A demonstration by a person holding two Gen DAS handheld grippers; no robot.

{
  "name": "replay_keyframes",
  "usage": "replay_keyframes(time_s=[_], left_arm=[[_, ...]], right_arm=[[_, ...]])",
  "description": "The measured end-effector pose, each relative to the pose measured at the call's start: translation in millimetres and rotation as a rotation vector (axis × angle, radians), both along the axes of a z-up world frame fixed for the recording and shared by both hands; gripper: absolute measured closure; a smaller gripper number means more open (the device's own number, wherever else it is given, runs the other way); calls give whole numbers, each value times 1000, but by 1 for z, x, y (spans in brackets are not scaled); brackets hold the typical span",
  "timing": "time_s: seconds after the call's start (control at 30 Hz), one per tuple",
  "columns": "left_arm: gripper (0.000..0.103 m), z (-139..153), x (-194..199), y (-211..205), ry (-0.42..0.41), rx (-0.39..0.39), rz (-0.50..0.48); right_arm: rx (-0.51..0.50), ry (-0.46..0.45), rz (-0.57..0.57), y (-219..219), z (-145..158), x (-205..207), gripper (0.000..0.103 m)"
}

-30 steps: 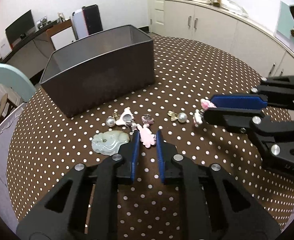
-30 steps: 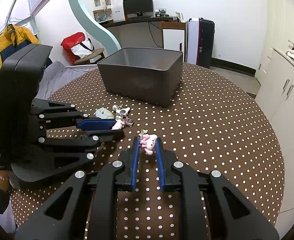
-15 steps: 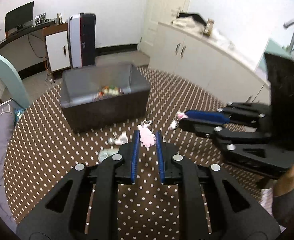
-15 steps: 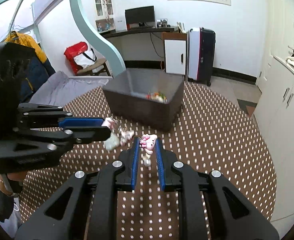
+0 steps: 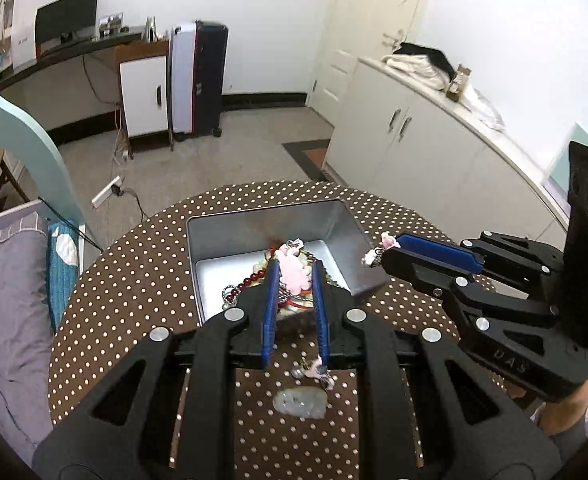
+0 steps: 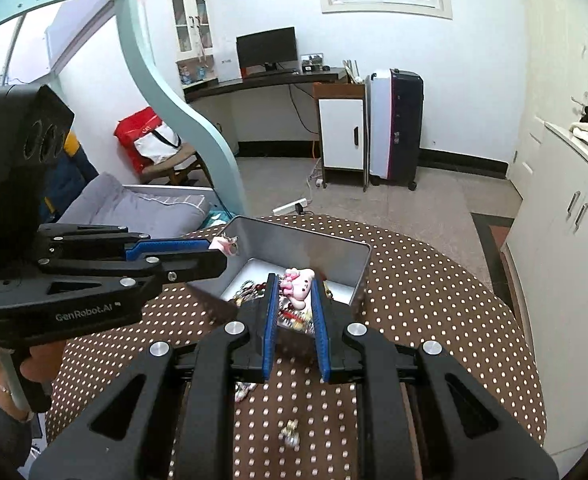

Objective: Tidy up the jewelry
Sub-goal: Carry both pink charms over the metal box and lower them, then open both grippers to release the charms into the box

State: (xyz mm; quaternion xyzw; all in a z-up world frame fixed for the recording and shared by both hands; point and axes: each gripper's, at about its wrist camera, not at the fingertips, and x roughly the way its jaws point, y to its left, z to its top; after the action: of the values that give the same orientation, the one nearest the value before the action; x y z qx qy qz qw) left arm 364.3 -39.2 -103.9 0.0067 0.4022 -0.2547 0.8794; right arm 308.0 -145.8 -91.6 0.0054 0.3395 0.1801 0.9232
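My left gripper (image 5: 294, 272) is shut on a pink charm (image 5: 292, 272) and holds it above the open grey metal box (image 5: 202, 248), which holds beads and other jewelry. My right gripper (image 6: 294, 284) is shut on a pink bunny charm (image 6: 298, 282), also above the box (image 6: 301, 240). The right gripper shows in the left wrist view (image 5: 385, 250) with its charm at the tips. The left gripper shows in the right wrist view (image 6: 224, 250).
On the brown polka-dot table (image 5: 134, 280) below the grippers lie a pale green jade pendant (image 5: 301, 402), a small pink-white piece (image 5: 313, 370) and a small metal earring (image 6: 290, 438). White cabinets (image 5: 413, 140) stand to the right.
Both grippers have risen from the table with their charms and moved forward over the box. The view now looks down into the box.
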Motion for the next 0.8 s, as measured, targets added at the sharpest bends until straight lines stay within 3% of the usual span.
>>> replay_keyframes(time_s=[0.33,0.47,0.8], left_arm=[[83,-24,16,-5,66,25,-15],[47,-21,10,-2,31,33,8],[47,-2,-27,14,-45,25,23]], right_arm=[[-4,59,-17,5,-21,15,87],[1,57,-18,3,-19,13,87],[9,10,-22,-8,-2,-19,83]])
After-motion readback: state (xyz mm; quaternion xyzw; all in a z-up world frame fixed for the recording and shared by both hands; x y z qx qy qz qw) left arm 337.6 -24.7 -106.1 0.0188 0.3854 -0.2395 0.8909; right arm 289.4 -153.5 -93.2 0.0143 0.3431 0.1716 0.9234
